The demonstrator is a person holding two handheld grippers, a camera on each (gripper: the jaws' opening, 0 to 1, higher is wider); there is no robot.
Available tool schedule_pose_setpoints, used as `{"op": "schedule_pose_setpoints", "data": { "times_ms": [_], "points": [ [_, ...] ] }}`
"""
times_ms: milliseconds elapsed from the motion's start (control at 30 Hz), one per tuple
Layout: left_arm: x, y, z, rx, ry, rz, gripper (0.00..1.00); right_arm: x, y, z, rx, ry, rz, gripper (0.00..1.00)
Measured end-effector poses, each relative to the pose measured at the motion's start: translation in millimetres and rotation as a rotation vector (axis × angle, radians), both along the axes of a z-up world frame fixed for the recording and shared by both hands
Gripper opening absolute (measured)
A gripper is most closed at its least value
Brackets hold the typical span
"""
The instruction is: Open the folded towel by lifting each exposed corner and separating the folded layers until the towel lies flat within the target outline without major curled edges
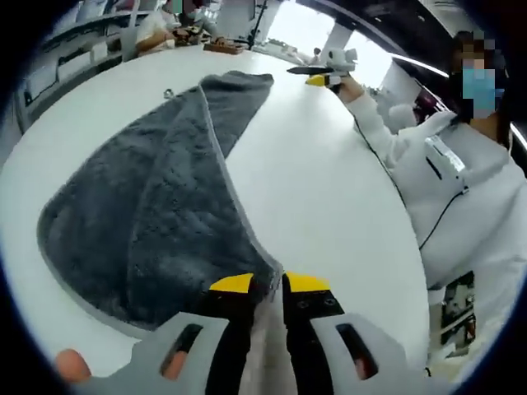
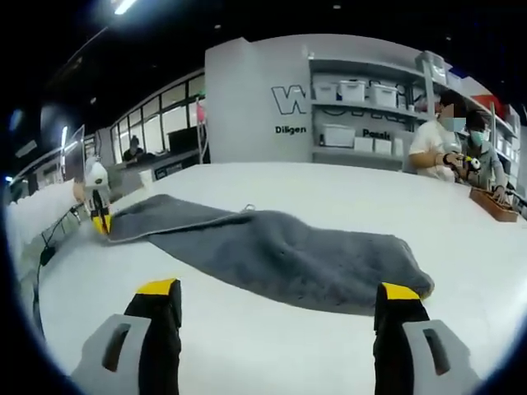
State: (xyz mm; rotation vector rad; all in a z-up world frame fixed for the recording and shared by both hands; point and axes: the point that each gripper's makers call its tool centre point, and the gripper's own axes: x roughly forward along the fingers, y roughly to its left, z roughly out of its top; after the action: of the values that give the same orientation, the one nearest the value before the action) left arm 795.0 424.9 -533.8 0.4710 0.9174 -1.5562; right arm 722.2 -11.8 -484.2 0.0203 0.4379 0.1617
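- Towel (image 1: 156,222), dark grey and plush with a paler stitched edge, lies on the white counter (image 1: 329,197); in the left gripper view it spreads from the near left up to a far end folded over on itself.
- Left tongs (image 1: 269,284) are clenched on the near corner of the towel, the yellow-tipped jaws close together with the grey fabric pinched between them.
- A small hanging loop (image 1: 169,94) sits at the towel's far left edge, on the counter surface.
- Right tongs (image 2: 280,290) are released, the jaws standing wide apart just above the counter (image 2: 272,346), with nothing between them; the towel (image 2: 280,255) lies beyond them as a long, low strip.
- In the right gripper view the left tongs (image 2: 100,222) show at the far left, gripping the towel's end there.
- In the left gripper view the right tongs (image 1: 319,76) show at the top, well apart from the towel, held by a person in a white top (image 1: 445,181) who stands beside the counter.
- Behind the counter, in the right gripper view, stand a white wall with shelves (image 2: 362,107) holding boxes, and two people (image 2: 457,144) at the far right edge by a brown tray (image 2: 494,204).
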Motion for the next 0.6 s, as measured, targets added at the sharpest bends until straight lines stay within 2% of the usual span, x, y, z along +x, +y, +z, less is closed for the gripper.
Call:
{"op": "schedule_pose_setpoints", "data": {
  "times_ms": [67,133,233,267,333,367,400,467,533,600],
  "points": [
    [-4.0,-4.4,9.8,-0.051,-0.037,0.056,0.20,0.0,-0.4,0.3,0.000,0.001,0.000,0.99],
    [-1.4,-7.8,22.3,-0.120,-0.099,0.127,0.23,-1.4,0.6,1.1,-0.001,0.000,0.002,0.99],
    [2.5,-9.9,34.2,-0.184,-0.145,0.218,0.32,-2.8,2.3,3.2,0.001,-0.008,0.004,0.99],
    [1.9,-12.0,46.7,-0.244,-0.218,0.305,0.34,-2.3,2.1,3.9,0.003,-0.009,0.005,0.99],
    [0.7,-8.9,53.9,-0.259,-0.284,0.398,0.36,-1.9,2.6,4.8,0.003,-0.012,0.008,0.99],
    [0.0,-3.9,53.2,-0.231,-0.292,0.451,0.37,-1.8,3.1,5.2,0.003,-0.012,0.011,0.99],
    [-0.5,-2.4,53.3,-0.224,-0.298,0.468,0.38,-1.9,3.4,5.4,0.003,-0.012,0.011,0.99],
    [-1.5,-0.4,63.8,-0.253,-0.413,0.561,0.43,-1.8,5.9,7.0,-0.012,-0.016,0.017,0.99],
    [-6.1,-2.6,71.7,-0.315,-0.407,0.667,0.48,-1.8,7.3,7.2,-0.023,-0.017,0.022,0.99],
    [-7.3,-5.8,77.5,-0.363,-0.429,0.704,0.51,-1.5,8.3,6.9,-0.028,-0.016,0.027,0.99]
  ]
}}
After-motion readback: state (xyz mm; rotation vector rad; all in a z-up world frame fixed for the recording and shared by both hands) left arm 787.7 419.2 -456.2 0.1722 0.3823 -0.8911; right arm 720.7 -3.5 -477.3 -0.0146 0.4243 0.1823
